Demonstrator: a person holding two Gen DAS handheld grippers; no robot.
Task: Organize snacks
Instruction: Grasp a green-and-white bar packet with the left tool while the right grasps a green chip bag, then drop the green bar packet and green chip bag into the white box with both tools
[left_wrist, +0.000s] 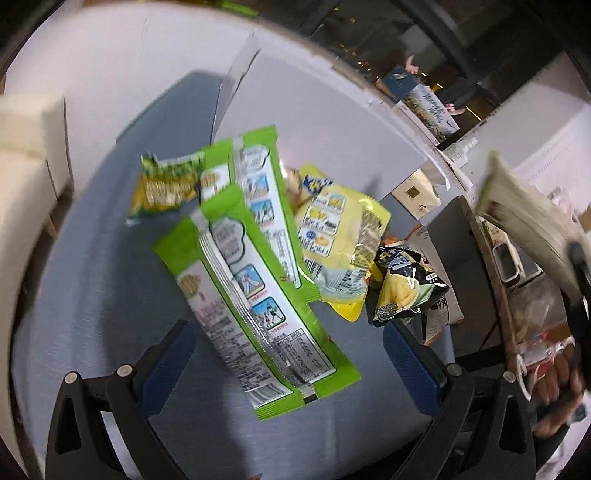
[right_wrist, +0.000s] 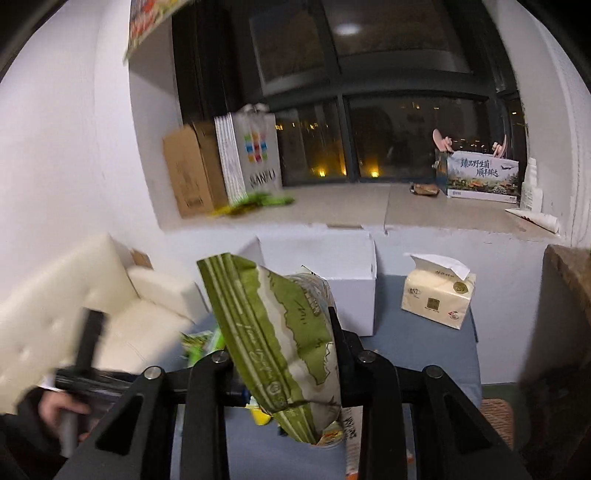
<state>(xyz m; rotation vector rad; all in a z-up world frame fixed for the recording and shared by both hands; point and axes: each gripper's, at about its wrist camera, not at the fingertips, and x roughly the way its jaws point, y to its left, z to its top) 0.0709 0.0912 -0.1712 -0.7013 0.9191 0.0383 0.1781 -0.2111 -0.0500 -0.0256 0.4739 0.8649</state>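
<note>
In the left wrist view my left gripper (left_wrist: 288, 347) is open and hangs over a long green and white snack pack (left_wrist: 255, 306) lying on the blue-grey table (left_wrist: 92, 280). A second like pack (left_wrist: 262, 199), a small green bag (left_wrist: 168, 184), a yellow bag (left_wrist: 340, 240) and a black bag (left_wrist: 402, 284) lie beyond it. In the right wrist view my right gripper (right_wrist: 284, 365) is shut on a green and cream snack bag (right_wrist: 280, 339), held up above the table. That bag also shows at the right edge of the left wrist view (left_wrist: 528, 214).
A white open box (right_wrist: 347, 273) and a tissue pack (right_wrist: 437, 295) stand at the table's back. A cream sofa (right_wrist: 74, 317) is on the left. The window ledge (right_wrist: 332, 206) holds a cardboard box (right_wrist: 188, 170), a paper bag (right_wrist: 251, 155) and a printed carton (right_wrist: 480, 177).
</note>
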